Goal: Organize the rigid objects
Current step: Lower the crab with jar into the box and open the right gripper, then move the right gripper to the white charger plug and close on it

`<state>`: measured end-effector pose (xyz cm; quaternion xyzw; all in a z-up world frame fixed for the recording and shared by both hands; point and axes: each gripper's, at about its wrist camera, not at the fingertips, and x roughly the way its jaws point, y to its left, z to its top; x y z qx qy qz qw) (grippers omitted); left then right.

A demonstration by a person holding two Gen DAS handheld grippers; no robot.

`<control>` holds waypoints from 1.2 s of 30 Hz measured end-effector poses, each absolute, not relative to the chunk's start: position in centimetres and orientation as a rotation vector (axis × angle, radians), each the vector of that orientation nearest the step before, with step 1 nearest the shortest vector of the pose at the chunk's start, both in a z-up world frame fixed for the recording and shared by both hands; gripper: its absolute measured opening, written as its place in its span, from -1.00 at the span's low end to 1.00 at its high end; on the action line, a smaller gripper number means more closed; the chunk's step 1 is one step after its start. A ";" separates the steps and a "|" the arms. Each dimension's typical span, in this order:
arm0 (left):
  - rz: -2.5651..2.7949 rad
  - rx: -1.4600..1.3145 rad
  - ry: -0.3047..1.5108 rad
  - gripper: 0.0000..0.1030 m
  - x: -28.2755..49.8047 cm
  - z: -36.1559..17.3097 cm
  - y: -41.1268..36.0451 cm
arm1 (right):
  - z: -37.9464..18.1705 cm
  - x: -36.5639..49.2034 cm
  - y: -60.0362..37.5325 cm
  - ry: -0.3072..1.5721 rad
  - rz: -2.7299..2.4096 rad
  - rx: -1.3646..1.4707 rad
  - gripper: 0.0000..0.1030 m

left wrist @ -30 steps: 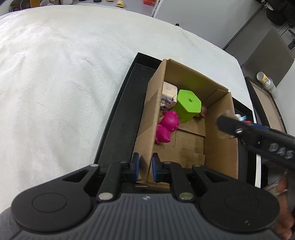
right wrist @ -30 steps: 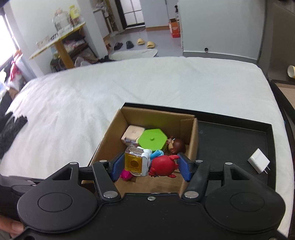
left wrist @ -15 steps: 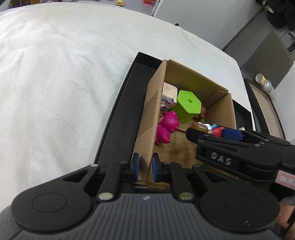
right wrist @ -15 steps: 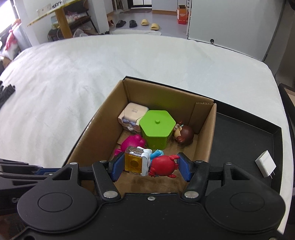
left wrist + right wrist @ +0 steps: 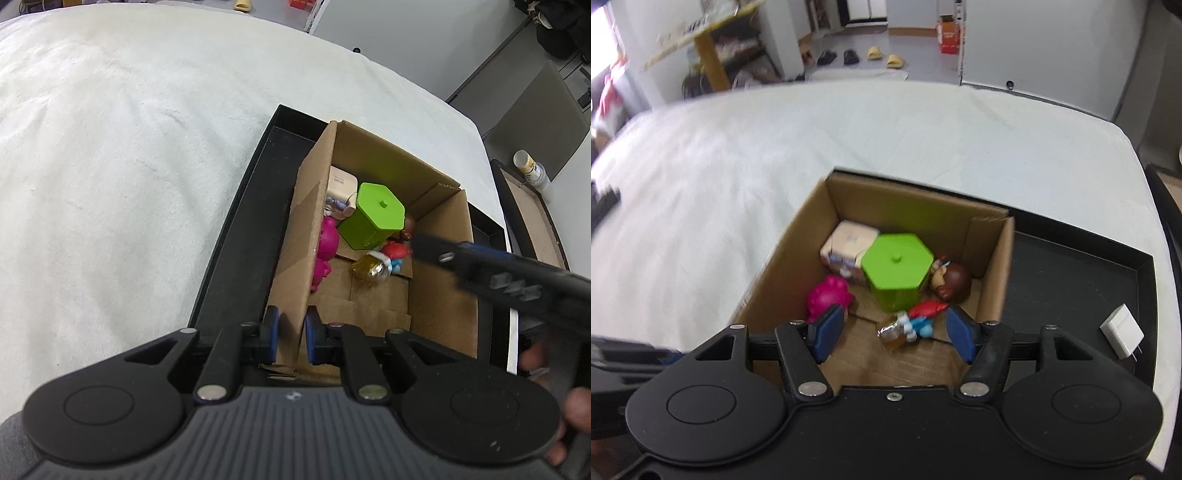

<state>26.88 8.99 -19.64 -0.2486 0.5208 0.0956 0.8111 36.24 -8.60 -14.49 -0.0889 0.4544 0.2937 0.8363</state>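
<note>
A cardboard box (image 5: 439,295) (image 5: 993,284) stands in a black tray (image 5: 236,251) (image 5: 1082,295) on the white bed. Inside lie a green hexagonal container (image 5: 373,216) (image 5: 895,271), a pink toy (image 5: 327,243) (image 5: 829,297), a beige box (image 5: 341,186) (image 5: 849,242), a brown-haired figure (image 5: 951,280) and a red, blue and yellow toy (image 5: 384,260) (image 5: 912,323). My left gripper (image 5: 290,336) is shut on the box's near left wall. My right gripper (image 5: 892,334) is open and empty above the box, over the red, blue and yellow toy; it also shows blurred in the left wrist view (image 5: 491,273).
A white charger plug (image 5: 1121,336) lies in the tray right of the box. White bedding (image 5: 129,166) spreads to the left and behind. A second tray (image 5: 532,218) and a cup (image 5: 530,168) sit off the bed's right side.
My right gripper opened and let go of the red, blue and yellow toy, which now lies on the box floor. The right gripper has drawn back. The left gripper has not moved.
</note>
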 end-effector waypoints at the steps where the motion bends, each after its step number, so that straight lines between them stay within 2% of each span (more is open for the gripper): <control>1: 0.206 -0.530 1.113 -0.74 26.9 -19.6 9.0 | -14.0 36.4 -9.1 0.960 0.624 -0.164 0.20; 7: 0.216 -0.517 1.113 -0.74 26.9 -19.5 8.6 | -12.1 37.4 -12.5 0.948 0.604 -0.053 0.20; 24: 0.254 -0.477 1.109 -0.74 27.0 -19.3 7.7 | -11.2 40.1 -21.2 0.907 0.464 0.121 0.26; 36: 0.271 -0.465 1.116 -0.75 27.0 -19.6 7.3 | -11.7 42.1 -24.5 0.914 0.464 0.071 0.26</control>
